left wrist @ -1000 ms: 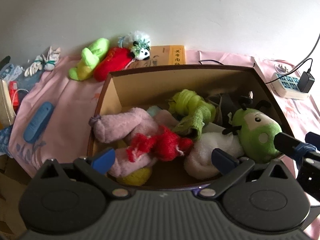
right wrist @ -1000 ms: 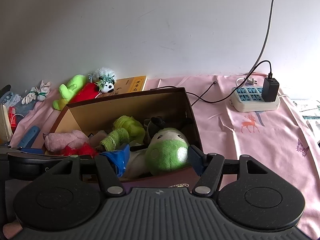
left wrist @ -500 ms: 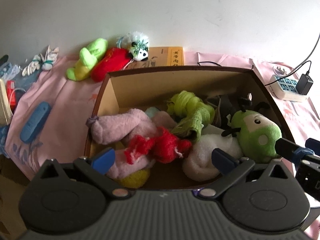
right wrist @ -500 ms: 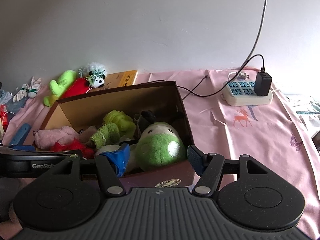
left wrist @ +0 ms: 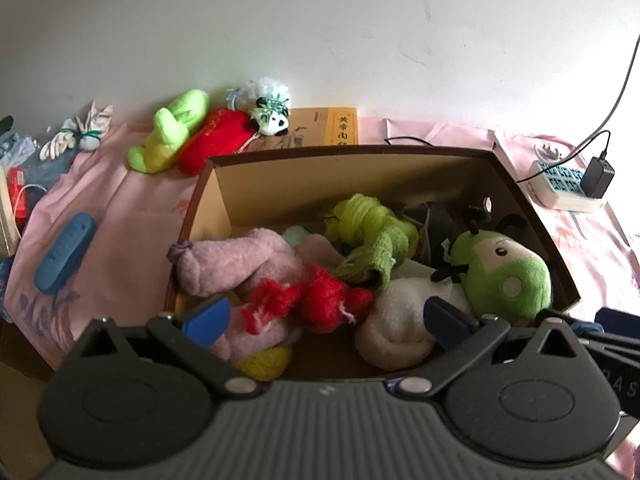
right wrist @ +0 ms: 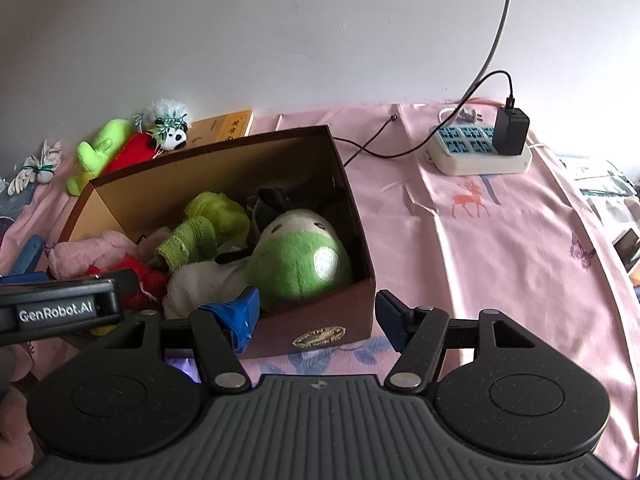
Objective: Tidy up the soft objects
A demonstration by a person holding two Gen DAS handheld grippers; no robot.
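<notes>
While both tools hovered at the near rim of the box, the scene read as follows.

Left gripper: the left gripper [left wrist: 326,320] was spread wide and held nothing, its blue fingertips over the near contents.
Right gripper: the right gripper [right wrist: 316,316] was likewise apart and empty, straddling the near right corner of the box.
Container: the brown cardboard box [left wrist: 532,216] stood on the pink printed cloth [right wrist: 500,240].
Contents: the pink plush bundle [left wrist: 240,260], the red fuzzy toy [left wrist: 316,304], the white rolled towel [left wrist: 396,332], the green round-headed plush [left wrist: 504,276] and the lime knitted cloth [left wrist: 372,228] already lay inside.
Step in hand: judged to be between placements, with most items boxed.
Remaining items: the lime-green plush [left wrist: 172,136], the red stuffed pouch [left wrist: 216,144] and the small panda toy [left wrist: 272,120] lay beyond the far left corner, touching one another.
Next move: a reach over or around the box, then a closure on one toy.
Obstructions: the box wall stood between grippers and toys; the yellow book [left wrist: 324,128] lay just beside them.
Surroundings: the blue oblong case [left wrist: 64,256], the white power strip [right wrist: 480,148] and the black charger cable [right wrist: 400,152] were well apart from that path.
</notes>
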